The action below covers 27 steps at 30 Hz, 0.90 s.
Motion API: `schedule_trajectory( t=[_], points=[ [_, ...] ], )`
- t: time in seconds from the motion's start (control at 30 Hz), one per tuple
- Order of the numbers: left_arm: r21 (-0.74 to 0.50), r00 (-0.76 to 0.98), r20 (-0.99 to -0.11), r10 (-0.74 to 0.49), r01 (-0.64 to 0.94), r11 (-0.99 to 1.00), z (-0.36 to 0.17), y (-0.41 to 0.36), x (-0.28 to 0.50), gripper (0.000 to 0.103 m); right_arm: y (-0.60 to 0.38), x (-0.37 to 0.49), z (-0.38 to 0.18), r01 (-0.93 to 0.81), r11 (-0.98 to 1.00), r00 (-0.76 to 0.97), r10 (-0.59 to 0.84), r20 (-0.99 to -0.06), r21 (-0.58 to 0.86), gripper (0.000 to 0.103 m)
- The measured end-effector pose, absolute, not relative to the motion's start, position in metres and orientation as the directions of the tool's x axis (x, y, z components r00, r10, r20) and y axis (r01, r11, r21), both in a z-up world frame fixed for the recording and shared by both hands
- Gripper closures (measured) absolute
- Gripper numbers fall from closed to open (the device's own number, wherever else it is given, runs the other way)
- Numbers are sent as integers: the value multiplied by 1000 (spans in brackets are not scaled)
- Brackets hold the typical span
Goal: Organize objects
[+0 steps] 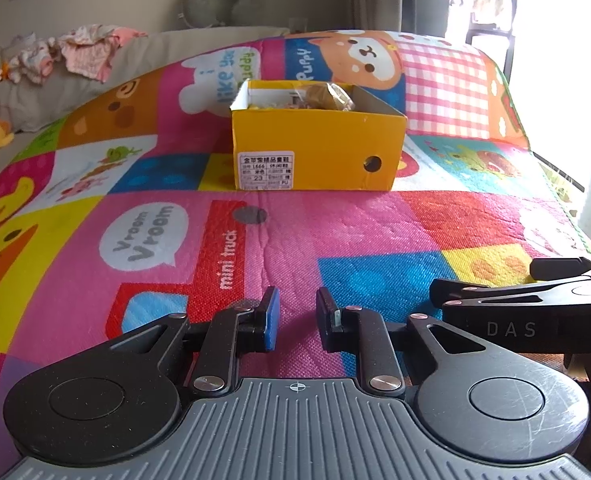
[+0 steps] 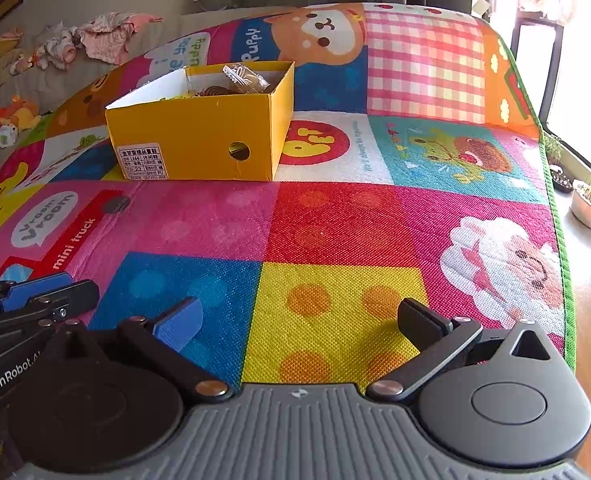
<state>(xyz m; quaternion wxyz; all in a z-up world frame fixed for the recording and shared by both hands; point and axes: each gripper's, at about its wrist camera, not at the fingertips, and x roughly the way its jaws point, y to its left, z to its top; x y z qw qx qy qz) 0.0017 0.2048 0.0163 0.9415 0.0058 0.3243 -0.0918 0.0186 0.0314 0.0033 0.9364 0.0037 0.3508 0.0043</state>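
Patchwork play mat [image 1: 375,232] underneath; crumpled clothes [image 1: 75,50] far left; potted plants [image 2: 589,200] by window.

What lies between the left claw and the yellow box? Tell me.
Only bare play mat: nothing stands between the left claw and the yellow box. The left wrist view shows this stretch plainly.

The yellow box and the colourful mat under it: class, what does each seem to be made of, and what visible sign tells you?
Yellow box: most likely cardboard with a smooth printed yellow outside and plain white inside; sign: thin folded walls, a punched round hole, a stuck-on paper label.

Mat: probably foam or soft plastic, matte; sign: a fine woven-looking embossed texture under the printed cartoon pictures. The exact material cannot be told.
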Motion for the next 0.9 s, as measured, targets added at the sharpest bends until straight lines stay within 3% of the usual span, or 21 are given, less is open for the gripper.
schedule_trajectory(
  t=[0.9],
  points=[
    [-28, 777, -611, -152, 170, 985, 16, 201, 2, 81, 31, 19, 3, -17, 1000, 754, 18, -657, 8, 0]
  ],
)
